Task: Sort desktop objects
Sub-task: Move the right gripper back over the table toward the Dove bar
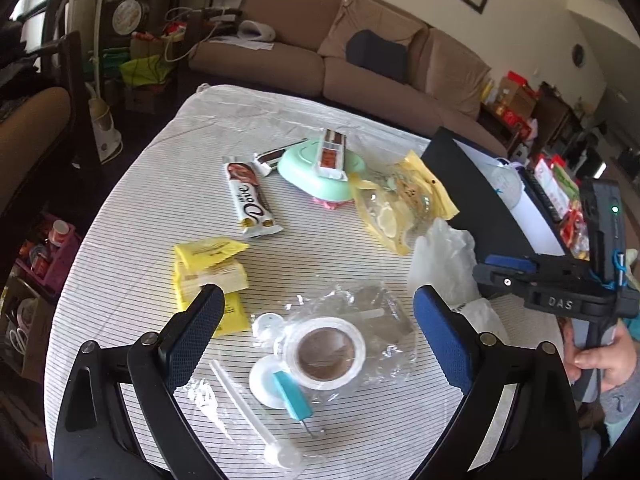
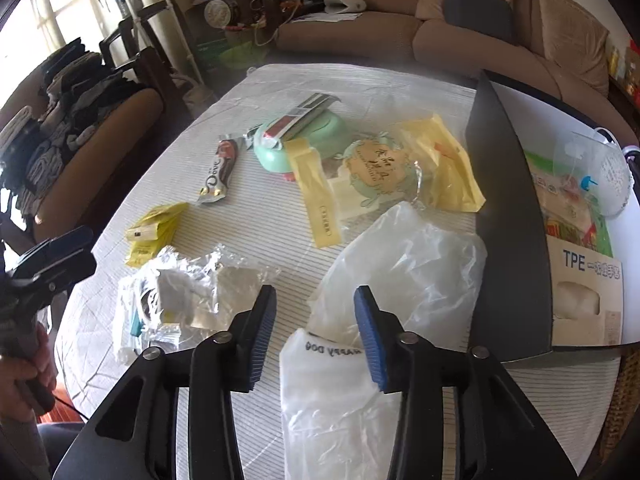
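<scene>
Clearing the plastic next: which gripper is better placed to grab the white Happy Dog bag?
Right. The right gripper hangs open directly over the white bag, close to it. The left gripper is open above the tape roll, farther off.

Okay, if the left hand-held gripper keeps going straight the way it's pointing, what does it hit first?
Probably the roll of tape in crinkled clear plastic, centred between the left hand-held gripper's open fingers. Depth is hard to judge; nothing seems nearer.
</scene>
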`<state>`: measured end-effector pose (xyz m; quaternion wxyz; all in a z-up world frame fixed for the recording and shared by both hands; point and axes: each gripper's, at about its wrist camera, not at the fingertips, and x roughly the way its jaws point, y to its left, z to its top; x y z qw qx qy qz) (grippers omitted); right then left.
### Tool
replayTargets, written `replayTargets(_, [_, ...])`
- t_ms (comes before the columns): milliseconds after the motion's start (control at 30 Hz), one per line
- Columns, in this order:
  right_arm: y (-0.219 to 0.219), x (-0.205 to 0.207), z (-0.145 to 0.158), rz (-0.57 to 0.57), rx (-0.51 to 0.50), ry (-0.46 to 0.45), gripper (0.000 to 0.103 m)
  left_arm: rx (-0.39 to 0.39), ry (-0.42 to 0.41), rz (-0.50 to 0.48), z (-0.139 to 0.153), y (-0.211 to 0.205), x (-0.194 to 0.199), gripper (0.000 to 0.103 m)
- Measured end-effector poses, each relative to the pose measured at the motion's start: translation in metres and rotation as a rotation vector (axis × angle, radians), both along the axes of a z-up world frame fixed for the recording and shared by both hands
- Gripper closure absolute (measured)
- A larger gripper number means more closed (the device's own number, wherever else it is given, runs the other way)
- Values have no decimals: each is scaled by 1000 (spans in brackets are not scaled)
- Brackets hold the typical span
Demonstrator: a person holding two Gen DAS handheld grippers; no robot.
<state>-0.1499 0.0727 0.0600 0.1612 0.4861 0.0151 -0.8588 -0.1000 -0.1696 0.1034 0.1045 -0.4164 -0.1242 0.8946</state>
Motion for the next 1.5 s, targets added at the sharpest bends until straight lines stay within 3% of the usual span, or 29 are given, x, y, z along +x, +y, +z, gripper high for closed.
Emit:
replayTargets(100, [-12,4,-7,41,-36,-21,50,0,-28,16,-8,-17,3,8])
replayTargets(233, [-26,10,-19,79,-98,-52,37,-21,-71,4,-20,-23,6,8])
replayTargets(433, [-20,4,-38,1,-264,-143,36,-43,-127,-34,-35,-13,5,8])
replayTargets(533, [-8,4,-34,-45,-298,-134,36,-41,-126,-59,-34,-4,5,7])
replayTargets(700, [18,14,-13,-97,-275,-64,35,-70,-136,-112,-35,16,3,7])
replayTargets(767, [30,20,-8,-121,-258,-43,30,-93,-145,-127,-37,23,2,7])
replayTargets(1000, [48,39,-17,-136,-216,-56,29,-141,-176,-163,-48,44,-2,8])
replayTargets(1167, [50,50,-21,-134,-219,-61,29,-146,-147,-167,-41,53,-1,7])
replayTargets(1400, [48,57,-19,-109,-171,-45,29,-137,-103,-99,-32,37,-1,8])
replayTargets(1500, [39,51,-11,-80,-156,-22,29,-65,-60,-13,-22,11,0,8])
